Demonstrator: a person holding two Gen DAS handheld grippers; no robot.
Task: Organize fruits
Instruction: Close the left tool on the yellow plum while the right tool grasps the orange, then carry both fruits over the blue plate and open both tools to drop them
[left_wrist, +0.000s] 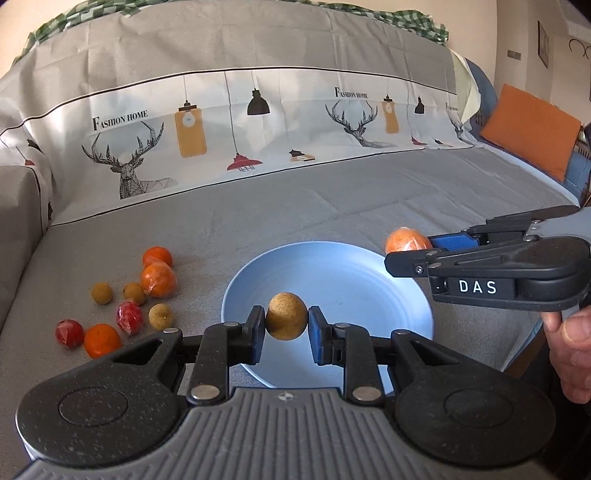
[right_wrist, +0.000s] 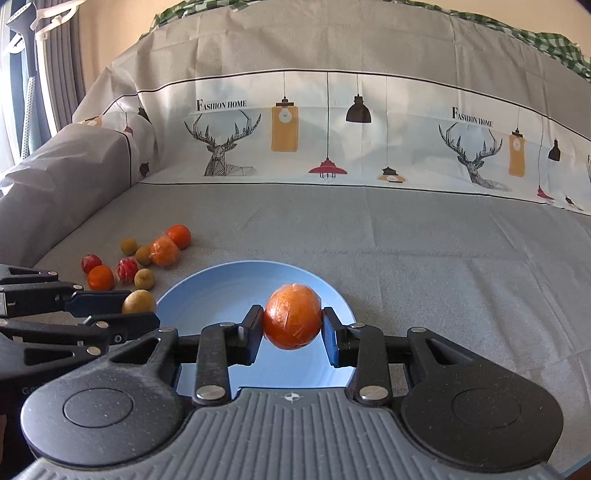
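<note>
Grey sofa cover (left_wrist: 332, 206) — tan fruit (left_wrist: 286, 315) gripped in left gripper (left_wrist: 287, 319), above blue plate (left_wrist: 343, 266)

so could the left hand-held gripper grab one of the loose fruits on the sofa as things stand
Probably not yet: the left hand-held gripper is already shut on a tan fruit above the blue plate. The loose fruits lie unobstructed to its left, so it could once emptied.

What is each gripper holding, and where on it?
Left gripper: tan fruit, pinched across its sides. Right gripper: wrapped orange, likewise.
</note>
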